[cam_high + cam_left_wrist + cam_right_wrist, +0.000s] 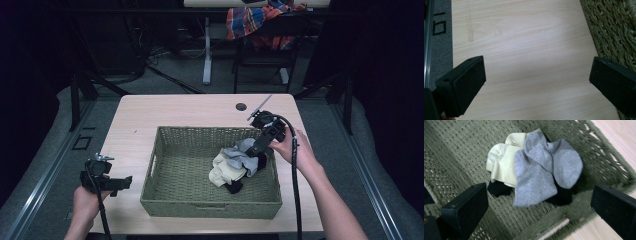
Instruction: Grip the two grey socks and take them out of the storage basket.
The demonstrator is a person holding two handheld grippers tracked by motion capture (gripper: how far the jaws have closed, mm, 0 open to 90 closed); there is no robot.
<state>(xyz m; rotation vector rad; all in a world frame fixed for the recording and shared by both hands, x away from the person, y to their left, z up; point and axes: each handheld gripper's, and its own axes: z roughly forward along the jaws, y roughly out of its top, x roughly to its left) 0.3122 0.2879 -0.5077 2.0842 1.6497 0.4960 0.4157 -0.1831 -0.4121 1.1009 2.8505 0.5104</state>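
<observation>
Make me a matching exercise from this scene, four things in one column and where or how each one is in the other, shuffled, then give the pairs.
Things:
1. grey sock
2. cream sock
3. left gripper
4. right gripper

Places or states:
A. open above bare tabletop, beside the basket
B. open, reaching into the basket over the socks
C. top of the pile
D. partly under another sock, in the basket

Pairs: 1-C, 2-D, 3-A, 4-B
</observation>
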